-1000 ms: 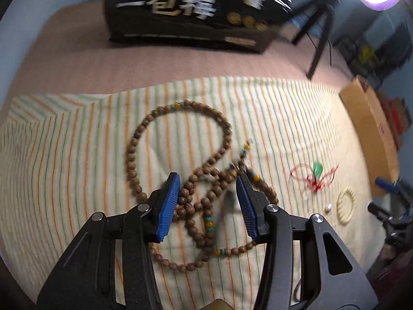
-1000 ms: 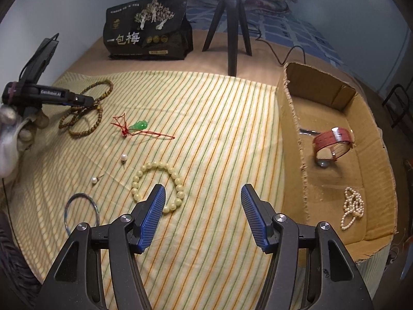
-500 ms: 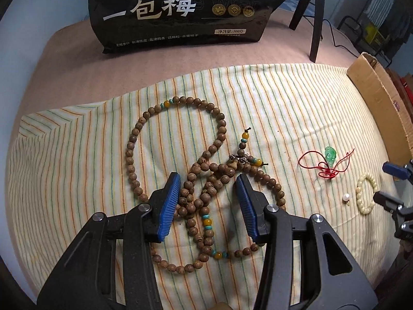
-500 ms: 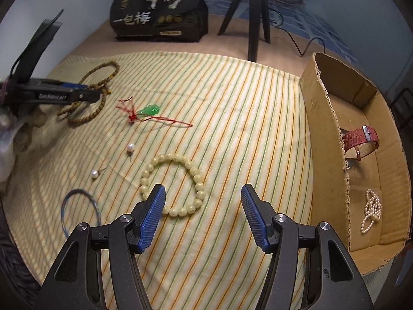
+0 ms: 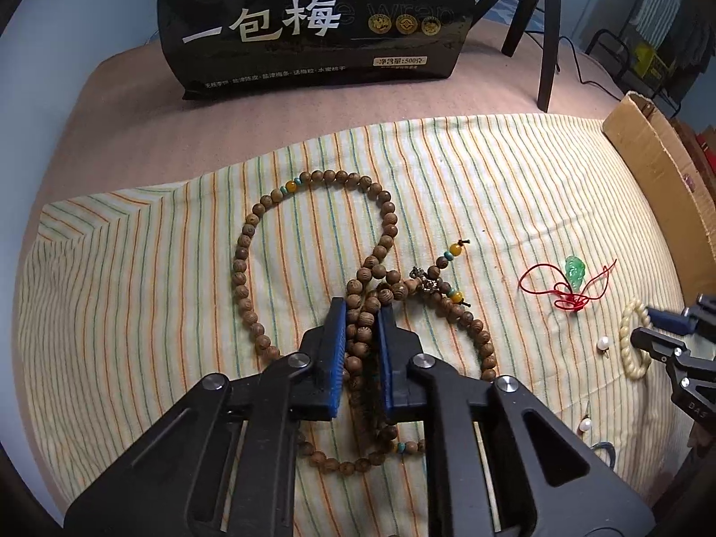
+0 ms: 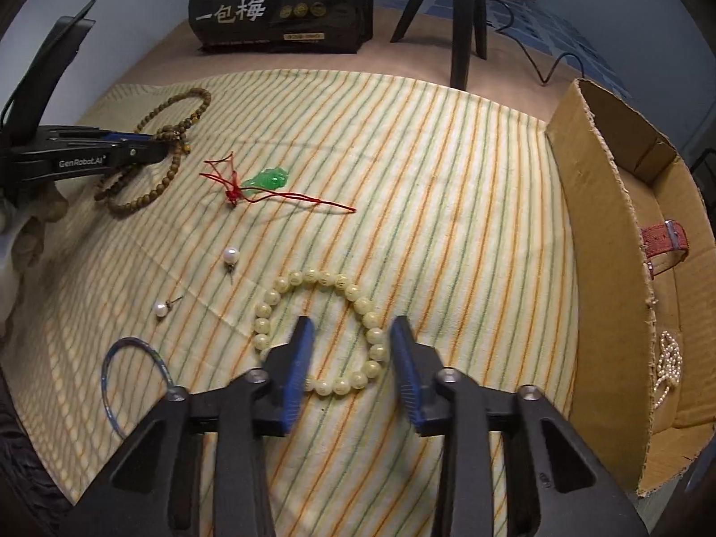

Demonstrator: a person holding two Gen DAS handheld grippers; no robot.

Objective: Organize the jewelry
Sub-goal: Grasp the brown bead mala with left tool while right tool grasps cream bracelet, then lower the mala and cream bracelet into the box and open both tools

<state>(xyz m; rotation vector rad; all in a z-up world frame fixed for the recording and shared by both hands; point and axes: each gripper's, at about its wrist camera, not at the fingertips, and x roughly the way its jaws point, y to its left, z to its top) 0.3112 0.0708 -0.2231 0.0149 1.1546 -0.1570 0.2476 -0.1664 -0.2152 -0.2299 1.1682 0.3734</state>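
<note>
A long brown wooden bead necklace [image 5: 313,176] lies looped on the striped cloth [image 5: 134,291]. My left gripper [image 5: 361,317] is shut on a bunch of its strands; it also shows in the right wrist view [image 6: 152,145]. My right gripper [image 6: 353,331] is open low over a cream bead bracelet [image 6: 313,276], its fingers straddling the bracelet's near right part. A green pendant on red cord [image 6: 268,179], two loose pearls [image 6: 230,255] and a thin blue bangle [image 6: 134,344] lie on the cloth. A cardboard box [image 6: 595,223] on the right holds a red watch [image 6: 666,239] and a pearl string [image 6: 669,367].
A black snack bag [image 5: 313,22] stands at the back of the table. A black tripod [image 6: 465,18] stands behind the cloth next to a cable. The box wall rises at the cloth's right edge.
My left gripper has closed on the wooden bead strands. My right gripper has moved forward and down over the cream bracelet and narrowed a little.
</note>
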